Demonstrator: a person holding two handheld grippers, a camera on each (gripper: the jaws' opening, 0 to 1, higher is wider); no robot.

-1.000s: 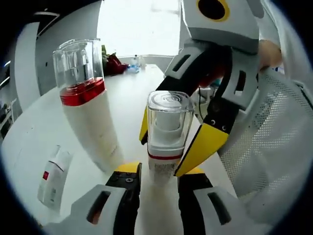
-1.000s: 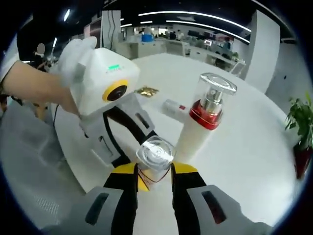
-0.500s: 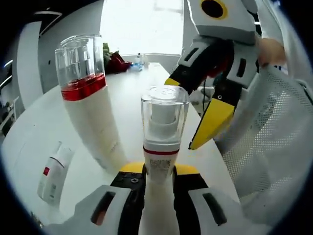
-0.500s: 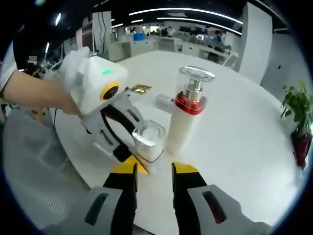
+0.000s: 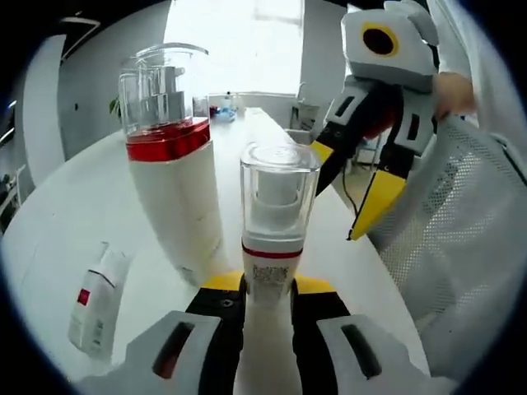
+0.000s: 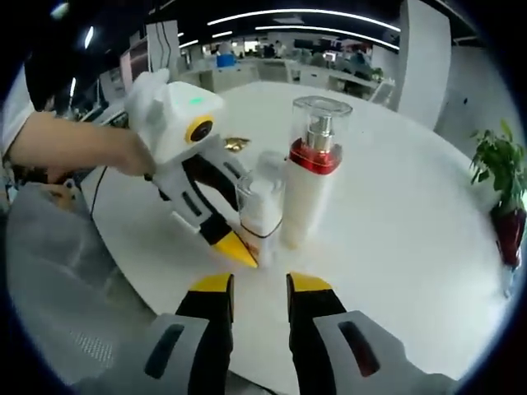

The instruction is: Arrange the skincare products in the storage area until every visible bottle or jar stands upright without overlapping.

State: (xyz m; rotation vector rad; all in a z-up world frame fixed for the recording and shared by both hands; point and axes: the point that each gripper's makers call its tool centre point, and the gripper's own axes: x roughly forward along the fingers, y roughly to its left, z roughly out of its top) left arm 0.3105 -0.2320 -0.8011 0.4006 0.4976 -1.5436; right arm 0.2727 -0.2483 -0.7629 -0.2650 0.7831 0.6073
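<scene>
Small pump bottle [image 5: 277, 222], clear cap with a red band under it, stands upright on the white table [image 5: 74, 222], clamped low on its body between the left gripper [image 5: 257, 290] jaws. In the right gripper view the same small pump bottle [image 6: 260, 207] sits at the yellow tips of the left gripper [image 6: 239, 247], which comes in from the left with a hand [image 6: 123, 148] on it.

Just beside it, to its left in the left gripper view, the tall pump bottle [image 5: 171, 177] stands upright: white body, red collar, clear cap. In the right gripper view the tall pump bottle [image 6: 309, 177] is right next to the small one; cannot tell whether they touch.

A small white tube [image 5: 96, 300] with a red label lies flat on the table, left of the tall bottle and apart from it.

Right gripper [image 6: 257, 284]: jaws parted, nothing between them, short of both bottles. In the left gripper view the right gripper [image 5: 350, 193] hangs off to the right, tips spread, clear of the small bottle.

A potted plant [image 6: 502, 185] stands at the table's far edge.
</scene>
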